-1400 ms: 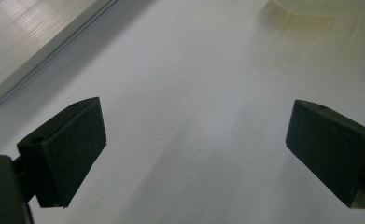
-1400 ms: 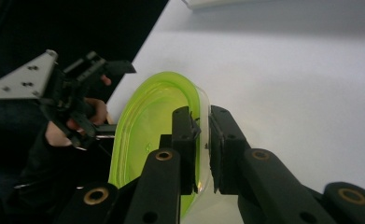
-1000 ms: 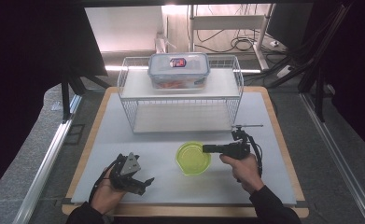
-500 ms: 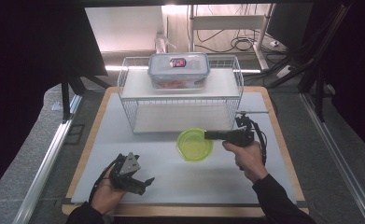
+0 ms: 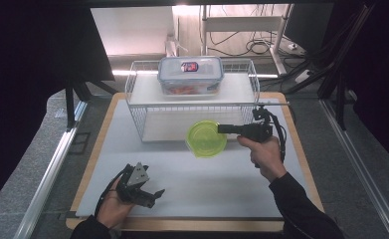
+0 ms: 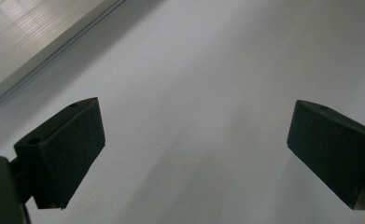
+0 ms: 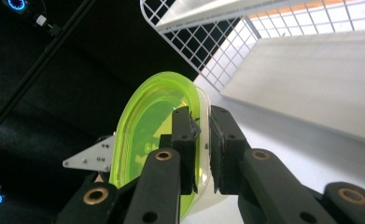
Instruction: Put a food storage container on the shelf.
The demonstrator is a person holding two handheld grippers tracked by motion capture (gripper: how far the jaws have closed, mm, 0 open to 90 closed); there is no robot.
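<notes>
A round container with a lime-green lid (image 5: 206, 139) (image 7: 159, 135) hangs above the white table, in front of the wire rack. My right gripper (image 5: 222, 129) (image 7: 203, 149) is shut on its rim at the right side, jaws pointing left. The container shows tilted on edge in the right gripper view, with a pad on each side of its wall. My left gripper (image 5: 154, 195) (image 6: 194, 154) rests low at the table's front left, open, with bare white surface between its black pads (image 6: 73, 149).
A white wire rack (image 5: 192, 102) stands at the back of the table, its lower shelf bare. On its top shelf sits a clear lidded food box (image 5: 190, 73). The wooden table edge (image 5: 301, 164) borders the white mat.
My right gripper has lifted the green-lidded container off the table and carried it up toward the rack. The left gripper has stayed where it was.
</notes>
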